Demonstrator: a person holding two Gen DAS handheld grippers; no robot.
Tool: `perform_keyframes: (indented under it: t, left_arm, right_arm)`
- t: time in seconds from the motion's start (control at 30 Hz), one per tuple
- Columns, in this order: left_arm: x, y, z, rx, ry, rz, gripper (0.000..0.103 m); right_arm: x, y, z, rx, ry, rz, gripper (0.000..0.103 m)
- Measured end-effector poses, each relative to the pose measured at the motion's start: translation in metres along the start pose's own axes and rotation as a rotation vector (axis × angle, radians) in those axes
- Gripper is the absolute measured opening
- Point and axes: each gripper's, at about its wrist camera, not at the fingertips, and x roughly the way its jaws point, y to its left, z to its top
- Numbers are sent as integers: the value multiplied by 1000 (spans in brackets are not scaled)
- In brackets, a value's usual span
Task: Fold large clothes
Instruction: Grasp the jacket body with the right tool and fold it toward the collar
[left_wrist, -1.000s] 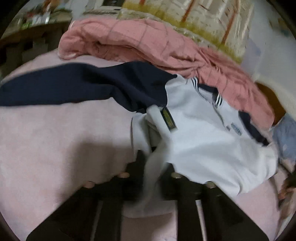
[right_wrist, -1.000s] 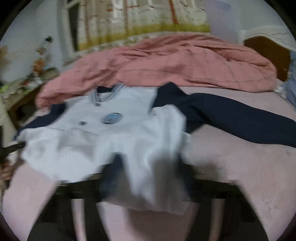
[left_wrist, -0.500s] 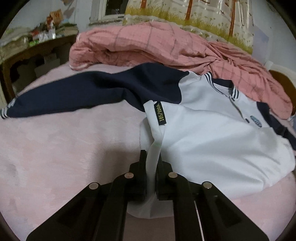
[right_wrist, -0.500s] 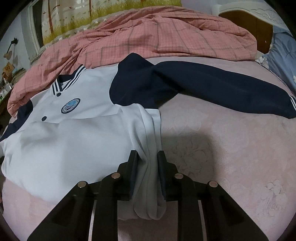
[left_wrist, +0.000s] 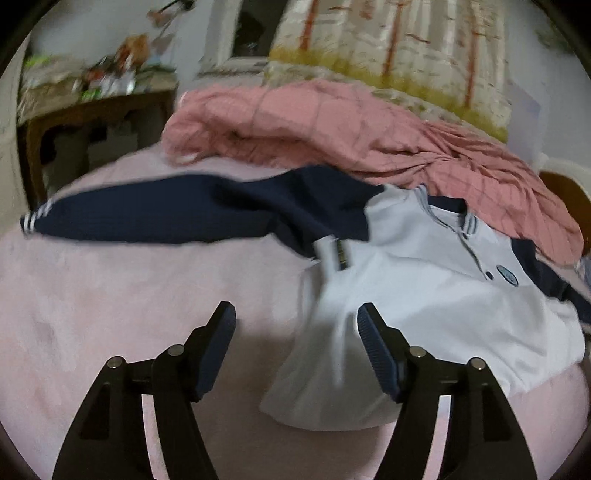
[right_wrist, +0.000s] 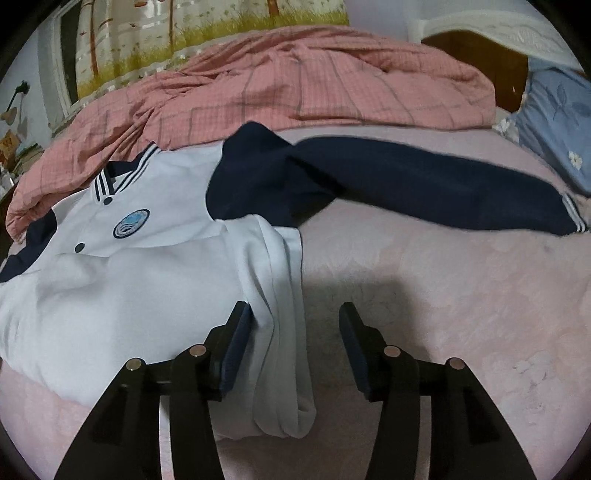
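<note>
Currently both grippers hang low over a bed covered in pale pink fabric. Left gripper: fingers spread wide, nothing between the pads. The white hem of the jacket lies under and ahead of its right-hand finger; whether they touch cannot be told, as the cloth there is blurred.

Right gripper: fingers also spread wide, gripping nothing. A bunched fold of the jacket edge runs through the gap, close against the left-hand finger; the right-hand finger stands over bare bed.

Jacket: white body, navy sleeves, striped collar, round blue badge on the chest, dark snaps down the front. It lies face up on the bed, body rumpled, not yet folded. In the left view one navy sleeve stretches flat out to the left, striped cuff at its end. A dark label with yellow print shows on a turned-up bit of the white side edge. In the right view a navy sleeve reaches to the right, cuff near a blue floral pillow.

Behind the jacket, a heaped pink checked quilt, touching the collar area. Beyond it, a curtain printed with tree trunks. Far left in the left view, a cluttered wooden desk, blurred.
</note>
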Motion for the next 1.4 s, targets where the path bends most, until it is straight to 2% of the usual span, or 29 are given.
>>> perform_keyframes:
  t: [0.03,0.1,0.17,0.2,0.23,0.27,0.3,0.33,0.37,0.4,0.47,0.53,0.57,0.63,0.8,0.9,0.93,1.0,1.03,1.07,1.13,1.27,1.33,1.4]
  left_arm:
    - [-4,-6,1,32,-25,10,67]
    - [-21,-23,3,123,-143,88,67]
    - [-34,-36,6,198,-233,118,62]
    - [-36,-42,7,235,-245,100,50]
    - [-34,-48,8,270,-231,75,37]
    - [-29,-51,9,283,-214,60,30]
    - [-22,-54,9,290,-186,44,17]
    - [-11,-56,8,298,-140,36,11]
    - [0,-57,8,302,-94,41,11]
    - [13,-55,7,293,-44,58,11]
    - [34,-43,7,233,45,92,11]
    - [57,-29,5,166,129,192,7]
    - [66,-24,2,151,173,211,7]
    - [71,-23,3,148,186,240,7]
    - [74,-28,0,196,196,271,7]
    - [68,-30,-1,197,178,274,7]
    - [59,-28,-1,186,141,263,7]
    - [19,-25,2,148,-52,281,7]
    - [-2,-27,0,148,-152,278,10]
    - [-22,-32,-3,169,-247,253,12]
    - [-38,-46,-11,235,-335,218,15]
    - [-32,-64,-16,336,-318,155,17]
    - [-21,-66,-15,359,-263,132,30]
    - [-4,-67,-12,369,-179,150,32]
  right_arm:
    - [-6,3,1,-13,-27,-3,52]
    - [-23,11,4,-41,-104,-2,52]
    - [-45,23,8,-74,-199,30,52]
    - [-53,29,10,-95,-218,65,52]
    - [-55,37,13,-122,-202,123,47]
    - [-54,45,14,-142,-170,179,41]
    - [-51,53,15,-145,-139,239,41]
    - [-47,60,15,-137,-118,282,41]
    - [-41,65,14,-137,-99,295,41]
    - [-28,75,12,-159,-61,268,41]
    - [-3,88,2,-222,-10,145,42]
    - [14,90,-6,-228,44,121,43]
    - [12,91,-5,-228,36,117,47]
    - [8,89,-5,-217,17,79,57]
    - [9,77,-4,-174,34,106,57]
    - [4,74,-5,-155,8,120,57]
    - [2,71,-5,-142,-13,125,57]
    - [-12,61,-6,-96,-96,131,57]
    - [-22,55,-7,-70,-154,135,57]
    - [-25,54,-6,-60,-175,132,57]
    - [-24,54,-5,-57,-168,132,57]
    - [-7,60,-3,-85,-75,77,57]
    - [2,61,-3,-91,-28,76,57]
    - [6,59,-3,-86,-11,81,57]
